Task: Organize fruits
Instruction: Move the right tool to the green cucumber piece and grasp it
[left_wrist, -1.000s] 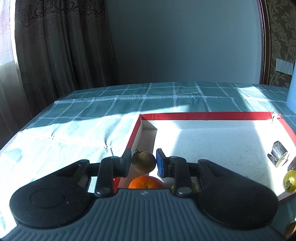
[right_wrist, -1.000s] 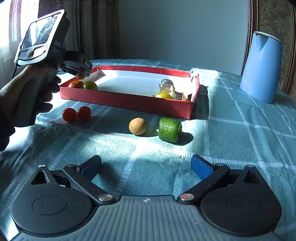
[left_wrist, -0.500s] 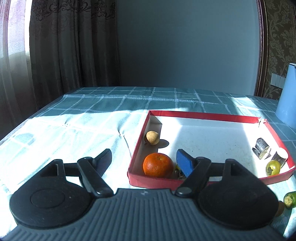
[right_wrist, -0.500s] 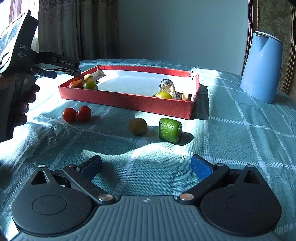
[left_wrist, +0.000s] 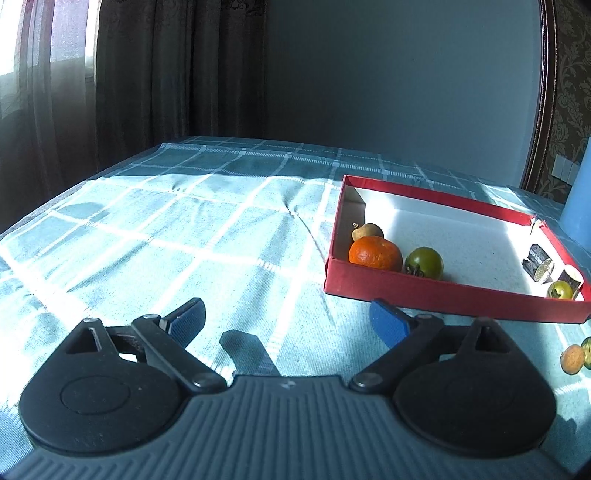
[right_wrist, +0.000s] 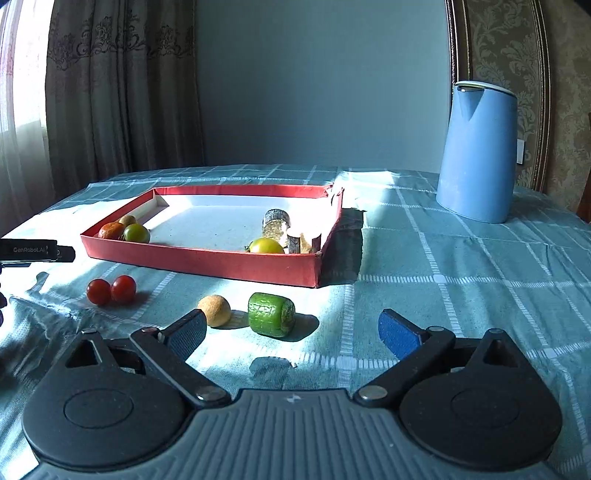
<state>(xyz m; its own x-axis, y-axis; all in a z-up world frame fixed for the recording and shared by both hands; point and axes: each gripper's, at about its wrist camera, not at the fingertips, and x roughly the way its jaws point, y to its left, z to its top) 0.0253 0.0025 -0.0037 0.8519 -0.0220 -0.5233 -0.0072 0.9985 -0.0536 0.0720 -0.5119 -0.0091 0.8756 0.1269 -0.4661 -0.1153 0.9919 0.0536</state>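
Observation:
A red tray (left_wrist: 443, 291) (right_wrist: 207, 260) lies on the checked cloth. In its left corner sit a small brown fruit (left_wrist: 367, 232), an orange (left_wrist: 375, 253) and a green tomato (left_wrist: 424, 262). At its right end lie dark cut pieces (right_wrist: 276, 221) and a yellow-green tomato (right_wrist: 266, 246). On the cloth in front lie two red tomatoes (right_wrist: 110, 290), a tan ball-shaped fruit (right_wrist: 214, 310) and a green chunk (right_wrist: 271, 319). My left gripper (left_wrist: 286, 323) is open and empty, left of the tray. My right gripper (right_wrist: 293, 334) is open and empty, just short of the green chunk.
A blue kettle (right_wrist: 478, 151) stands at the back right of the table. Curtains hang along the left and a wall is behind. The left gripper's tip (right_wrist: 35, 251) shows at the left edge of the right wrist view.
My left gripper let go of the small brown fruit in the tray corner, opened, and drew back and left, off the tray. My right gripper moved slightly forward toward the loose fruits.

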